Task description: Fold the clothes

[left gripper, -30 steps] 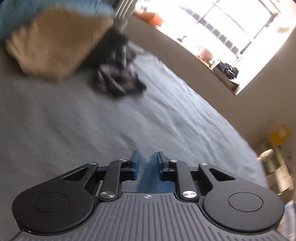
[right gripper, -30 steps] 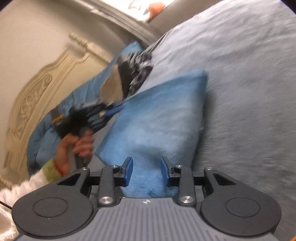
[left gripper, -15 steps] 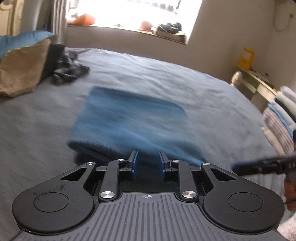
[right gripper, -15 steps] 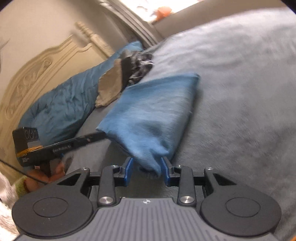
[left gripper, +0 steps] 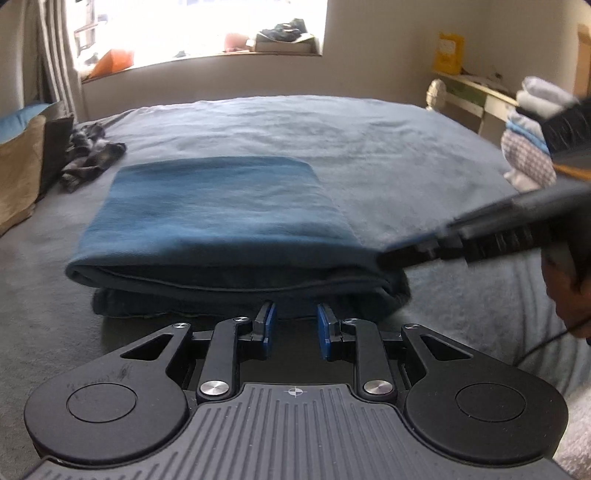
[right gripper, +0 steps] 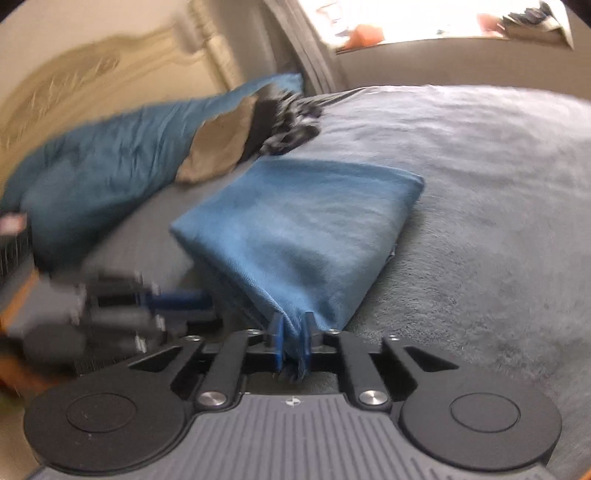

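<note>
Grey bed (left gripper: pixel 369 147), no containers I can see. Folded blue cloth (left gripper: pixel 221 206) lies mid-bed. My right tool (right gripper: pixel 293 328) is closing, pinching its near corner; left tool (left gripper: pixel 294 314) released, just short of it.

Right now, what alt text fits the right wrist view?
The right gripper is closing on a corner of the folded blue cloth, which lies on a grey bed. The left gripper blurs at left.

Blown-out window (left gripper: pixel 207 26) backlight, fisheye-bent edges, right view motion-blurred.
</note>
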Available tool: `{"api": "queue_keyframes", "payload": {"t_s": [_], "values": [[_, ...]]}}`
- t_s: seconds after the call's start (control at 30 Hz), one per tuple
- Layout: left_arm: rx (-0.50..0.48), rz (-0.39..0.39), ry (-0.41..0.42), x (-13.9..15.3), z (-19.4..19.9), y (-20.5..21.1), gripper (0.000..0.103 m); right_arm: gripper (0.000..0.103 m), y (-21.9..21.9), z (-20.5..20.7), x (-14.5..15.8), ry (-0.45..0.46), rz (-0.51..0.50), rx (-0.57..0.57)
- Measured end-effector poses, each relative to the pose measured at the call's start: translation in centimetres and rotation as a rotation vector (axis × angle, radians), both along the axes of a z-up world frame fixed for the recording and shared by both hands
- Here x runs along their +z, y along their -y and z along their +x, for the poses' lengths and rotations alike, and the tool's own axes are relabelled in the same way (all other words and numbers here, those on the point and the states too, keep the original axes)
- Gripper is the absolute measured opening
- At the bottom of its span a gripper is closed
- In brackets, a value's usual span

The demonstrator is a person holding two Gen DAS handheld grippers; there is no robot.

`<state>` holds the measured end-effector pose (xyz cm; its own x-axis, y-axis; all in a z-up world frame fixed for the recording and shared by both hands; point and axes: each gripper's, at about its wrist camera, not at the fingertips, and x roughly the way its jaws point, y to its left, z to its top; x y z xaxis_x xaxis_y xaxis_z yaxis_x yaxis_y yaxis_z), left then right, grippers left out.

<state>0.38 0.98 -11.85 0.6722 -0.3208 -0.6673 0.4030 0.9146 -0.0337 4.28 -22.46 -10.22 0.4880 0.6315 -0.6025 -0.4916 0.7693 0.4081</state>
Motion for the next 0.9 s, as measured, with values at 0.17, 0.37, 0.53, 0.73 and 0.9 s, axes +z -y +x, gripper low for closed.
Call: {"api": "queue_keyframes", "payload": {"t_s": [0.17,0.37,0.53,0.73,0.9], "values": [[-0.030,0.053,0.015,-0.6,-0.1,1.5,0.023,0.004,2.1,1.2,-0.8,-0.096,0.133,-0.106],[0.016,0.064,0.030,-1.2,0.6,1.7,0.023,0.008,2.7,1.3,-0.3,-0.115,0.160,-0.070],[0.099,-0.033,0.045,-0.6,1.1,0.0,0.023,0.038,0.2,-0.1,1.5,0.027,-0.012,0.052],[0.133,-0.138,0.029,-0.6,1.8,-1.1,0.023,0.038,-3.0,-0.3,1.6,0.116,-0.156,0.168],[0.142,-0.199,0.039,-0.4,2.2,-1.5,0.023,0.031,-4.9,0.1,1.0,0.149,-0.255,0.214]]}}
